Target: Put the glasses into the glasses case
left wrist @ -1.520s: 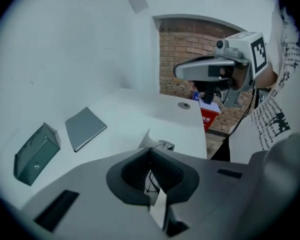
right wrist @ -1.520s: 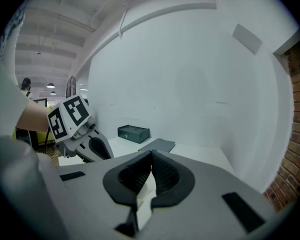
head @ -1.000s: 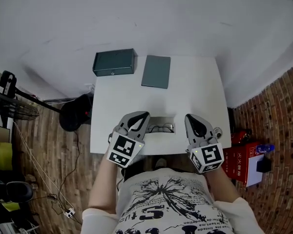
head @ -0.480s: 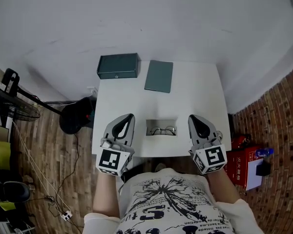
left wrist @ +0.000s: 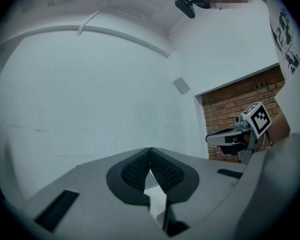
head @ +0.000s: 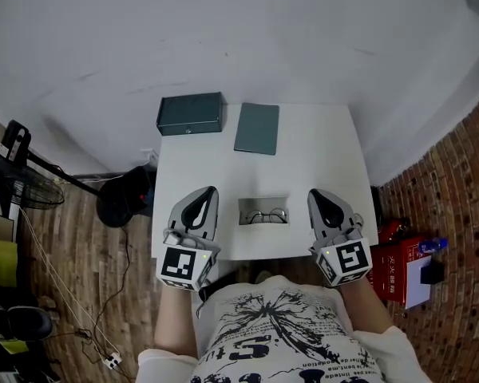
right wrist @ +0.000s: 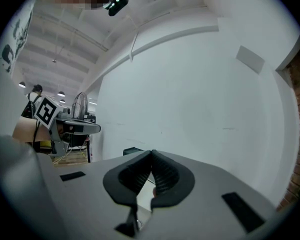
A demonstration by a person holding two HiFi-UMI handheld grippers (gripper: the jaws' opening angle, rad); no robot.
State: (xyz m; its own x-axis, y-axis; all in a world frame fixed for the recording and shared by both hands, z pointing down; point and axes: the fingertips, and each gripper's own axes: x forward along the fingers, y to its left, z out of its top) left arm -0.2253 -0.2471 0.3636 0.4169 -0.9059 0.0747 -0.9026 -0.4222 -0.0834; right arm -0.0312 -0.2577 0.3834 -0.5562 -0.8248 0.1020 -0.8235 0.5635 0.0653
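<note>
Glasses are lying in a pale tray [head: 245, 211]; both grippers are hovering alongside.
Left gripper [head: 207, 191] and right gripper [head: 314, 195] are keeping jaws closed, gripping nothing, flanking the glasses [head: 265, 214] at the worktop's [head: 319, 158] near edge; dark green case [head: 191, 114] is sitting at the far edge.

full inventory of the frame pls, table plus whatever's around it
Table: 1, white, centre.
Box: 1, dark green, table's far left corner.
Flat case: 1, dark green, far edge, right of box, apart.
Open container: 1, light, near edge, between grippers.
Glasses: 1 pair, thin dark frame, inside open container.
Black object: 1, floor left of table.
Red box: 1, floor right.
Left gripper: 1, grey, jaws together, empty.
Right gripper: 1, grey, jaws together, empty.
</note>
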